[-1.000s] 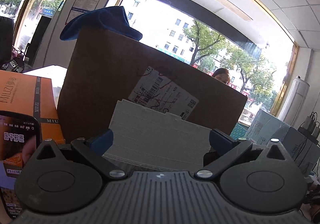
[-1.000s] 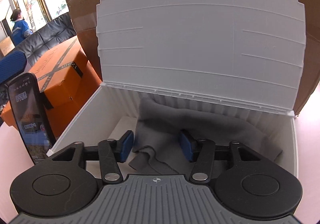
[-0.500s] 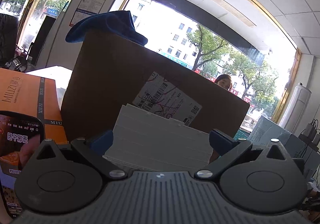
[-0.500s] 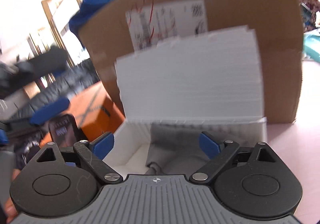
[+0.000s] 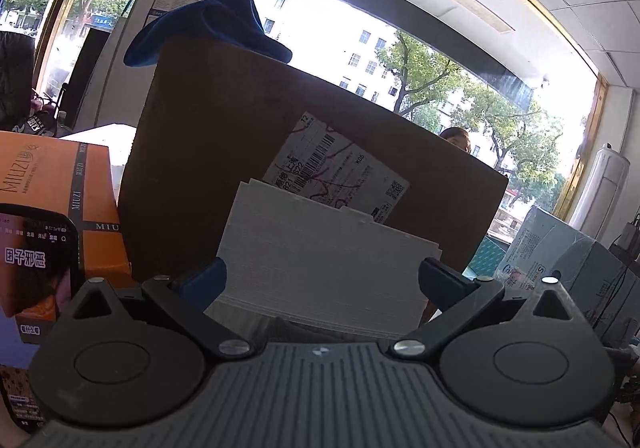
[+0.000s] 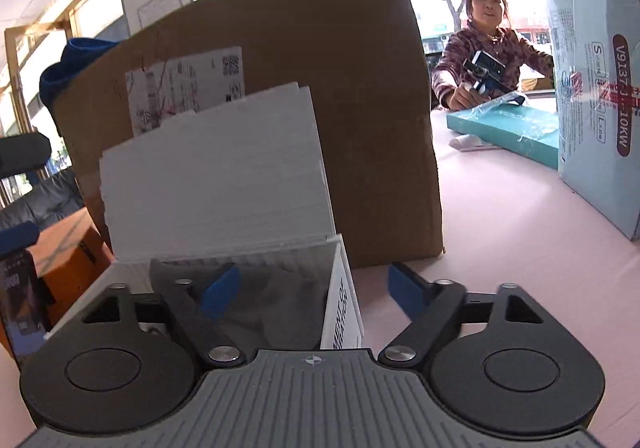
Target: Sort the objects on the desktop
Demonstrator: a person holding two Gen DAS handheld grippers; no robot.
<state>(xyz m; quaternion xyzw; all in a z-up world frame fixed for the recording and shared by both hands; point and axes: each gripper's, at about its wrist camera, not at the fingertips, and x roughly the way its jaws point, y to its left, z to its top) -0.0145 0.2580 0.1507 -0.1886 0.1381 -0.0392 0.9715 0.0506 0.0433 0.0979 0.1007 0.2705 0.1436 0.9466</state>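
A white plastic storage box (image 6: 340, 288) stands on the pink table with its ribbed lid (image 6: 216, 176) raised against a big cardboard carton (image 6: 352, 96). A grey cloth (image 6: 280, 300) lies inside the box. My right gripper (image 6: 316, 292) is open and empty, straddling the box's right front corner from above. In the left wrist view the same lid (image 5: 328, 264) fills the gap of my left gripper (image 5: 320, 282), which is open and holds nothing. A phone (image 5: 32, 276) stands upright at the left.
An orange gift box (image 5: 52, 184) sits left of the carton, and a blue cloth (image 5: 208, 28) is draped over the carton's top. Right of the carton lie a teal flat box (image 6: 508, 128) and a tall pale blue box (image 6: 596, 88). A person (image 6: 488, 44) sits beyond the table.
My right gripper opened wide, let go of the grey cloth in the box, and pulled back up and to the right. The left gripper barely shifted.
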